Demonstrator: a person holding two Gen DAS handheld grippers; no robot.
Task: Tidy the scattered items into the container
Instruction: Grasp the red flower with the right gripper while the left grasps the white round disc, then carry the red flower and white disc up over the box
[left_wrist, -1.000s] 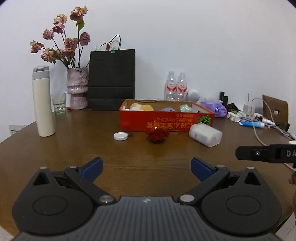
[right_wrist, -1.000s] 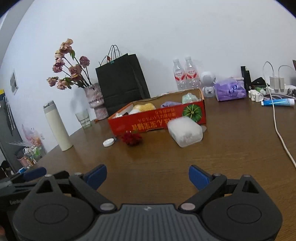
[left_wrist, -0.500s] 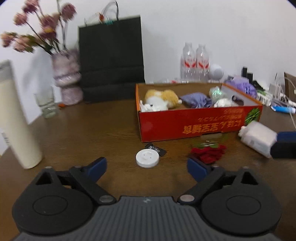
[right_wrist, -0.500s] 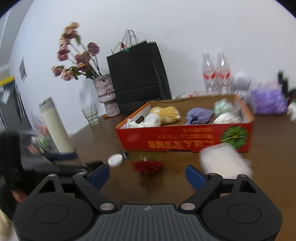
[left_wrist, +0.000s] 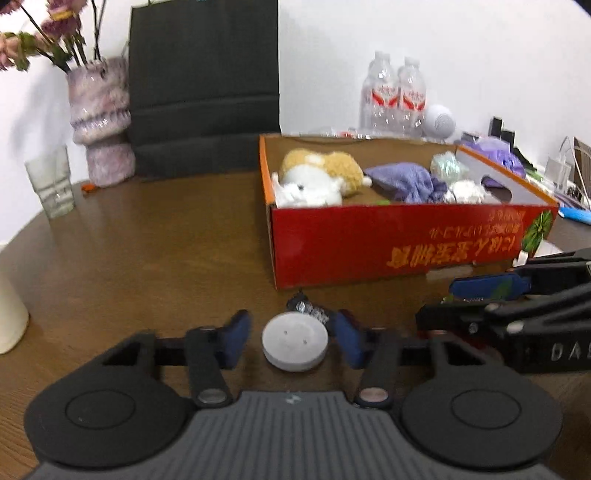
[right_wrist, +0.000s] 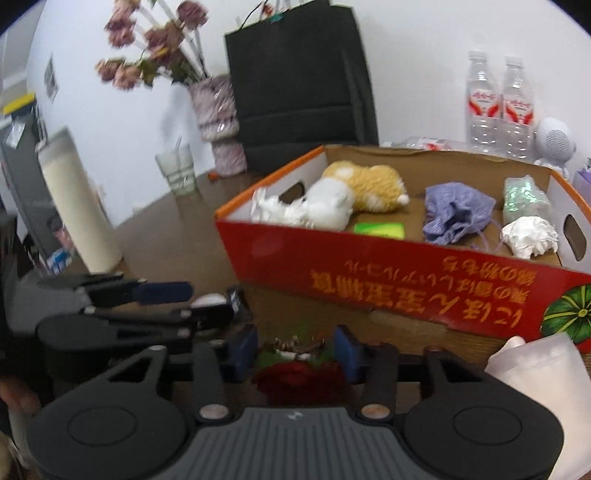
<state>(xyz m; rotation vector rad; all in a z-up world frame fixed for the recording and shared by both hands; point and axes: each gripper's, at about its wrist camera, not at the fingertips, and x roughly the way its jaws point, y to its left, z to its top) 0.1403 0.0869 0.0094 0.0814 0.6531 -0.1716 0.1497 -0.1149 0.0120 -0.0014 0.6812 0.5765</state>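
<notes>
A white round disc (left_wrist: 294, 345) lies on the brown table between the blue pads of my left gripper (left_wrist: 293, 328). The jaws are closing, and a thin gap still shows on each side of the disc. A small black packet (left_wrist: 308, 308) lies just behind it. A red artificial flower (right_wrist: 301, 378) fills the gap of my right gripper (right_wrist: 295, 345). Its jaws are closing and both pads touch the flower. Right behind both stands the red cardboard box (left_wrist: 406, 243) (right_wrist: 369, 275), holding a plush toy, a purple cloth and crumpled paper.
A frosted white plastic tub (right_wrist: 535, 380) sits by the box's right corner. A cream bottle (right_wrist: 79, 206), a glass (left_wrist: 50, 184), a flower vase (left_wrist: 101, 118) and a black bag (left_wrist: 203, 85) stand at the left and back. Two water bottles (left_wrist: 395, 92) stand behind the box.
Both grippers have moved forward to just before the box and narrowed. The disc now lies between the left jaws and the flower between the right jaws.
</notes>
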